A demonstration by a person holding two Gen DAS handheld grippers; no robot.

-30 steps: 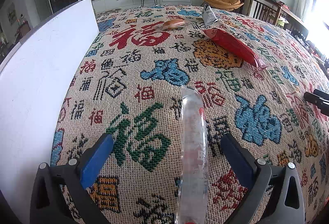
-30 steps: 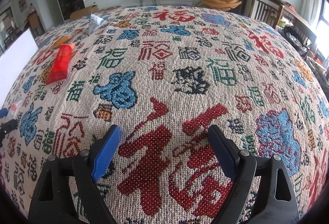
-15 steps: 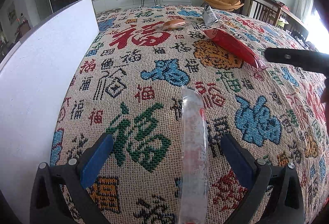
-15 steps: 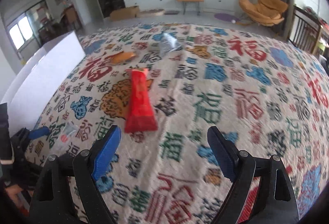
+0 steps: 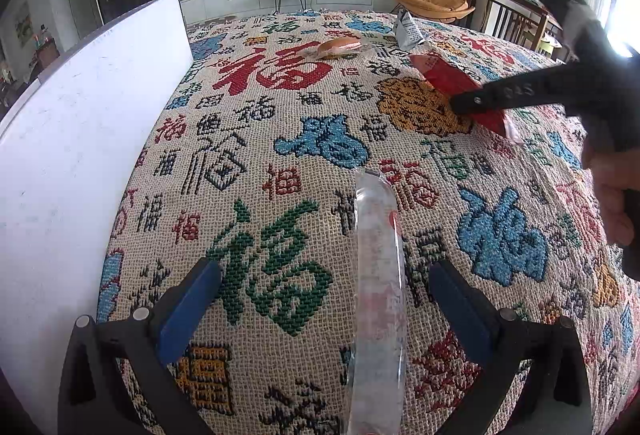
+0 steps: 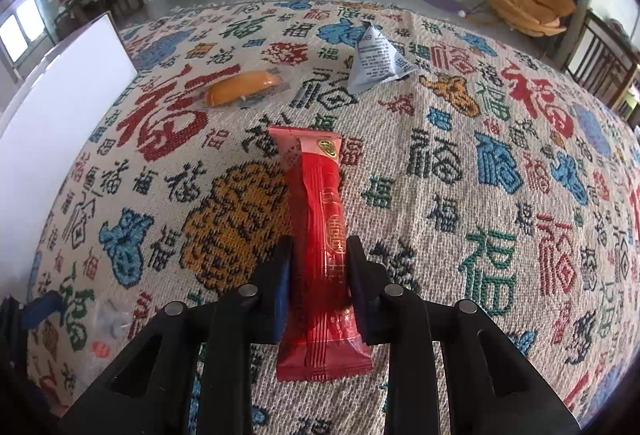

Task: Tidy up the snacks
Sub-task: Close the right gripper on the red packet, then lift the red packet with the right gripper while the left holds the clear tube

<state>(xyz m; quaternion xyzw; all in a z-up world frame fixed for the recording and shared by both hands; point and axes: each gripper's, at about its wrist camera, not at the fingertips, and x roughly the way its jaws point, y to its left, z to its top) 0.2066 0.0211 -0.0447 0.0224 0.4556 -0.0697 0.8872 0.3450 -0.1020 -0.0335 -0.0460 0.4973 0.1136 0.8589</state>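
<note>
Left wrist view: the left gripper (image 5: 324,299) sits low over a woven tablecloth (image 5: 280,139) covered in coloured Chinese characters, its blue-padded jaws spread wide with a clear plastic snack packet (image 5: 378,295) lying lengthwise between them, touching neither pad. A white board (image 5: 80,139) stands upright along the cloth's left edge. Farther across, a wrapped orange bun (image 5: 340,48) and a grey triangular pouch (image 5: 409,31) lie near the far side, while the right gripper (image 5: 464,103), held in a hand (image 5: 612,191), reaches in from the right onto a red snack bar (image 5: 448,77).

Right wrist view: the right gripper (image 6: 320,259) has its jaws drawn close against both sides of the red snack bar (image 6: 320,211), which lies flat on the tablecloth (image 6: 480,163) with its long axis running straight away from the camera. Beyond it rest the orange bun (image 6: 244,88) and, to its right, the grey pouch (image 6: 378,61). The white board (image 6: 52,115) stands at the left, and the left gripper's blue fingertip (image 6: 42,309) shows at the lower left edge, beside the clear packet (image 6: 110,319)
</note>
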